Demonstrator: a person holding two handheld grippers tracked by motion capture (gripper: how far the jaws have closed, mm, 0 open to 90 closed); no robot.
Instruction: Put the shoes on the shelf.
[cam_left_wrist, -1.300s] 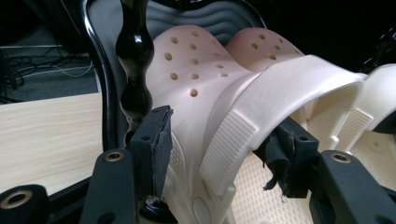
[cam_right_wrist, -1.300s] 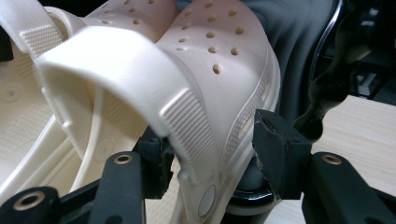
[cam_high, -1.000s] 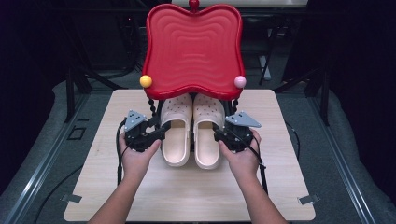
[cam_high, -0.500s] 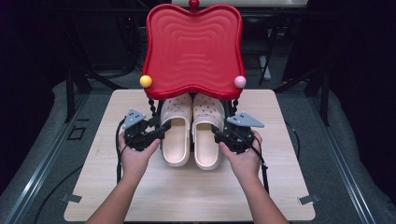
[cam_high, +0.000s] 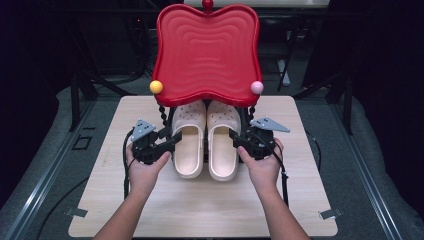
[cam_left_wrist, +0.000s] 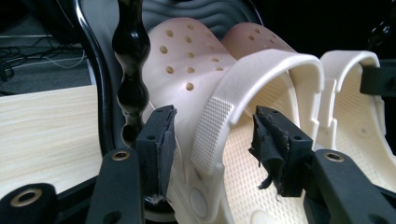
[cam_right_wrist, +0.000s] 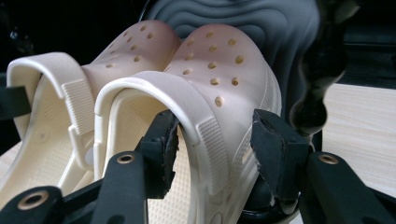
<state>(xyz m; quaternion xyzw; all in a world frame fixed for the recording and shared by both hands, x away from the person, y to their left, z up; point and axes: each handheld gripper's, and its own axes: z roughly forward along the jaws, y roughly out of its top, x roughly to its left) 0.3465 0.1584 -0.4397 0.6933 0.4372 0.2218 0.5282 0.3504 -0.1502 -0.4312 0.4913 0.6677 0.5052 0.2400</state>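
A person's two hands bring a claw to each side of a pair of cream clogs standing side by side on a pale wooden surface (cam_high: 300, 200), toes tucked under a small red chair (cam_high: 206, 50).

The left claw (cam_high: 172, 142) straddles the outer wall and heel strap of the left clog (cam_high: 188, 145). In the left gripper view, the strap and rim rise between its jaws, one jaw outside the shoe, the other over the insole. The jaws have just been closing but stand wide, with a gap showing at the inner pad.

The right claw (cam_high: 236, 137) straddles the outer side of the right clog (cam_high: 221, 147) the same way. In the right gripper view, the strap passes between its jaws, which stand wide; whether the pads press the shoe cannot be told.

A black beaded chair leg (cam_left_wrist: 130, 70) stands just beyond the left claw's outer jaw.
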